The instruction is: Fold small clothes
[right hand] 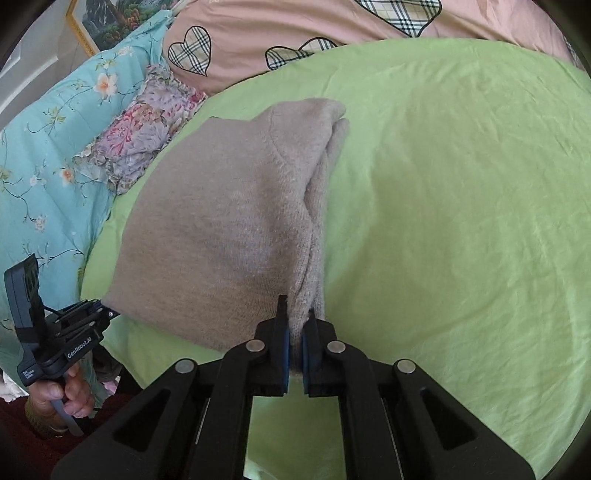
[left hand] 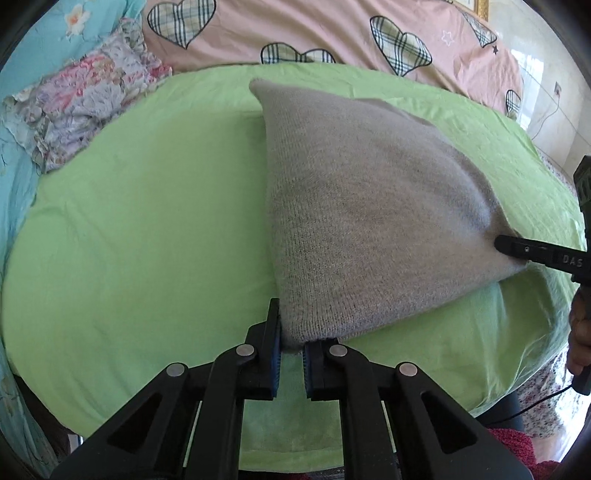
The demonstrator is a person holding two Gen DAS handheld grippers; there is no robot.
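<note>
Left gripper [left hand: 292,343]: fingers clamped on the near corner of the grey knit garment [left hand: 369,221]. Right gripper [right hand: 295,325]: fingers clamped on its other near corner. Garment folded, lying on green sheet [left hand: 147,240] of bed. Beyond: floral cloth [left hand: 85,103], pink heart-print quilt [left hand: 332,33].

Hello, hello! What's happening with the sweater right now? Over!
Left gripper and right gripper both shut on near corners of grey knit sweater. Sweater partly folded on green sheet. Nothing in the way.
</note>
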